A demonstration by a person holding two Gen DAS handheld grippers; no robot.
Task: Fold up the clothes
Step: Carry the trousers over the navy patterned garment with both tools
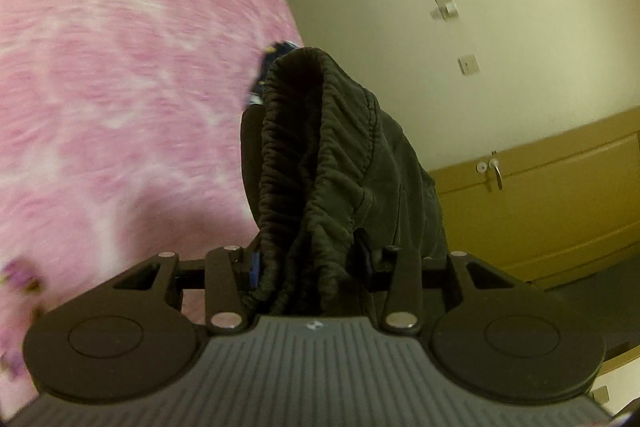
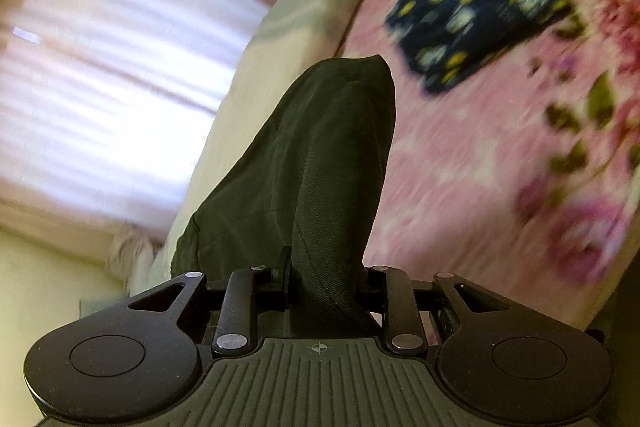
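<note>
Dark garment [image 1: 320,163] covers the left tool [image 1: 308,259] fingertips; dark cloth [image 2: 312,167] hides the right tool [image 2: 324,279] tips too. Pink bedspread [image 1: 120,87] motion-blurred, cut by the frame edge. Navy patterned cloth [image 2: 476,11] smeared, print unreadable; only a sliver shows in the left wrist view. Wall fittings [image 1: 444,5] too small to identify.

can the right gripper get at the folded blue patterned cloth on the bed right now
Probably not: the right gripper is shut on the dark garment, so it is occupied, though the blue patterned cloth lies uncovered ahead.
</note>
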